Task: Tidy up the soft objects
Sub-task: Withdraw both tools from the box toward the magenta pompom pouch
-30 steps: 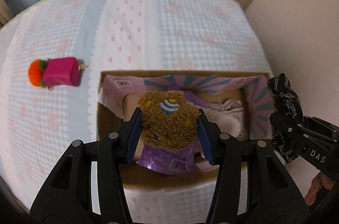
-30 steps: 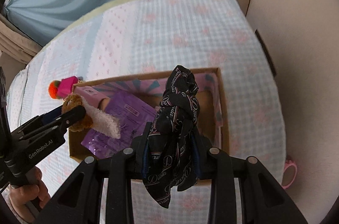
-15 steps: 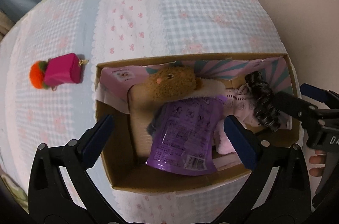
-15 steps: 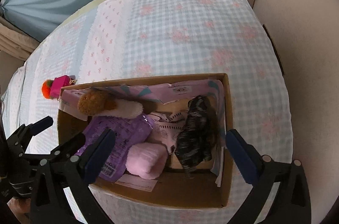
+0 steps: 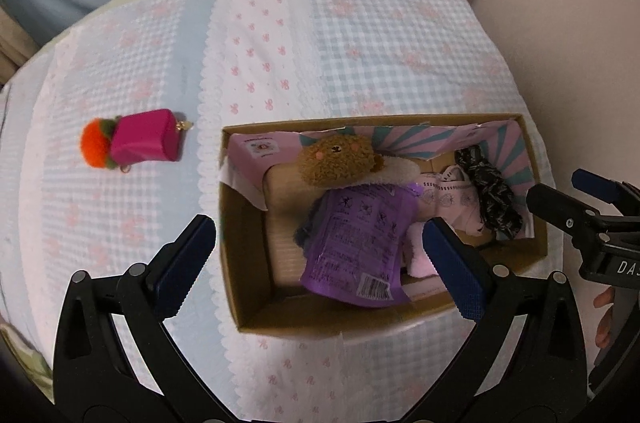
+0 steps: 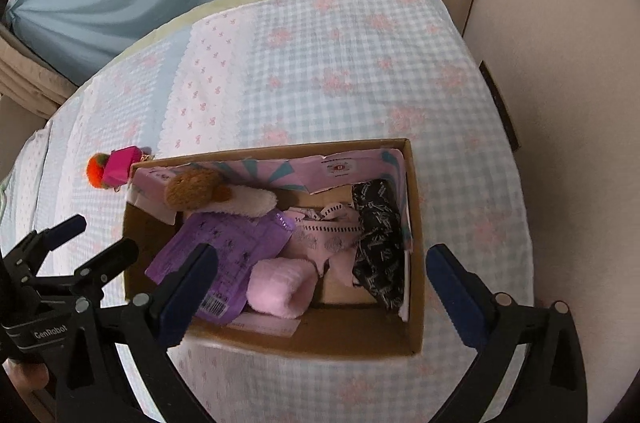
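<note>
Looks like this one's nearly wrapped up. The cardboard box (image 6: 416,243) on the bed already has most of the soft stuff in it: brown bear plush (image 5: 338,159) up at 11 o'clock inside the box, purple packet (image 5: 356,243) lying in the middle under its chin, pink fluffy roll (image 6: 280,287) toward 6 o'clock, patterned pink cloth (image 6: 320,235) in the center, and the black printed scarf (image 6: 378,243) along the 3 o'clock wall.

Only straggler I can see is the magenta pouch with orange pompom (image 5: 138,141), sitting out on the checkered bedspread (image 5: 360,43), just off the box's 10 o'clock corner. So my guess is 1 item left.

Both claws are spread wide and empty: left gripper (image 5: 320,259) hovering over the box's near-left part, right gripper (image 6: 322,287) over its near edge.

Readable text: "GenRobot" on the left tool, "DA" (cut off) on the right one. The packet has a barcode, the rest is too small.
</note>
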`<state>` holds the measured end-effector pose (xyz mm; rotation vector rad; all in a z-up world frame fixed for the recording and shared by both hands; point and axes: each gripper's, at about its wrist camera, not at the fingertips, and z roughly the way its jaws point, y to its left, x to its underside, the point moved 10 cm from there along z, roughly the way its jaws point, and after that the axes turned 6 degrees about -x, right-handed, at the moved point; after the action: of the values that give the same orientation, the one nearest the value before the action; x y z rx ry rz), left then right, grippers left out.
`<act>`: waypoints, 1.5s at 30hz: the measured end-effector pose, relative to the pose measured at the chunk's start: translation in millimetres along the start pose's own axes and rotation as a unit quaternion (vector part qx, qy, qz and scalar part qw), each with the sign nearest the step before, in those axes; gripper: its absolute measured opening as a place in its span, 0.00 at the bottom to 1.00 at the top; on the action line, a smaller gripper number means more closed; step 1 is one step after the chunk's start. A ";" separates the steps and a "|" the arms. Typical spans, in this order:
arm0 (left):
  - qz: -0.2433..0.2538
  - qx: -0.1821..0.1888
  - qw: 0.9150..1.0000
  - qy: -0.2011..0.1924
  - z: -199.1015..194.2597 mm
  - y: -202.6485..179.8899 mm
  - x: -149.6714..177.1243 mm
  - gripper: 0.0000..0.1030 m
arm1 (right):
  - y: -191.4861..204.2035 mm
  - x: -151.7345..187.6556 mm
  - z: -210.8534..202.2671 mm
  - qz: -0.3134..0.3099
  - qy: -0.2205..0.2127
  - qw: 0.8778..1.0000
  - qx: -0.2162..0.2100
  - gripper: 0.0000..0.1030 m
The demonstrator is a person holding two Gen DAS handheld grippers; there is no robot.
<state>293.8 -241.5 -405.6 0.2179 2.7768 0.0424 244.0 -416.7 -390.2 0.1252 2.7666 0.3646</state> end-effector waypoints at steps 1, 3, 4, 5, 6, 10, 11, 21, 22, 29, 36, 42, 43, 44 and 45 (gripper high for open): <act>0.001 0.001 1.000 -0.005 -7.1 0.5 1.3 1.00 | 2.5 1.5 -5.5 -0.002 -0.004 1.000 0.001 1.00; 0.003 0.004 1.000 -0.015 -22.6 1.9 4.6 1.00 | 9.0 5.2 -19.7 -0.003 -0.012 1.000 0.001 1.00; 0.004 0.004 1.000 -0.021 -30.2 2.9 6.2 1.00 | 11.6 6.9 -26.4 -0.002 -0.017 1.000 0.001 1.00; 0.005 0.004 1.000 -0.026 -38.2 4.2 8.1 1.00 | 15.5 9.3 -36.8 0.000 -0.024 1.000 0.002 1.00; 0.005 0.004 1.000 -0.030 -46.9 5.5 9.9 1.00 | 18.4 11.0 -44.1 0.000 -0.028 1.000 0.004 1.00; 0.004 0.006 0.999 -0.053 -86.1 13.3 16.7 1.00 | 33.7 20.8 -82.4 0.000 -0.044 0.999 0.016 1.00; 0.003 0.006 0.998 -0.061 -97.2 15.2 17.9 1.00 | 39.1 25.3 -97.1 0.002 -0.048 0.999 0.021 1.00; -0.007 0.014 0.991 -0.136 -214.9 45.8 45.9 1.00 | 89.6 58.6 -196.6 -0.007 -0.109 0.993 0.033 1.00; -0.009 0.013 0.990 -0.141 -222.2 50.2 50.2 1.00 | 95.5 61.3 -203.3 -0.010 -0.117 0.993 0.029 1.00; -0.028 -0.004 0.985 -0.169 -259.9 84.5 73.6 1.00 | 138.8 71.2 -229.7 -0.055 -0.157 0.986 0.029 1.00; -0.052 -0.016 0.980 -0.191 -278.1 137.3 83.0 1.00 | 192.9 65.5 -233.9 -0.102 -0.175 0.979 0.008 1.00; -0.052 -0.003 0.980 -0.192 -270.0 183.8 80.8 1.00 | 242.2 54.3 -217.4 -0.122 -0.177 0.977 -0.010 1.00; -0.045 0.000 0.980 -0.191 -265.7 194.4 78.6 1.00 | 251.5 51.8 -211.8 -0.124 -0.176 0.976 -0.011 1.00; -0.040 0.000 0.981 -0.190 -263.4 199.4 77.2 1.00 | 258.4 50.4 -205.6 -0.125 -0.175 0.977 -0.012 1.00; -0.033 -0.001 0.982 -0.189 -259.3 207.9 74.8 1.00 | 267.7 48.8 -198.4 -0.126 -0.172 0.977 -0.013 1.00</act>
<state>164.3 -25.0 -176.8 0.1178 2.4037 -0.0133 140.2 -199.2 -155.0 -0.1555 2.3970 0.2814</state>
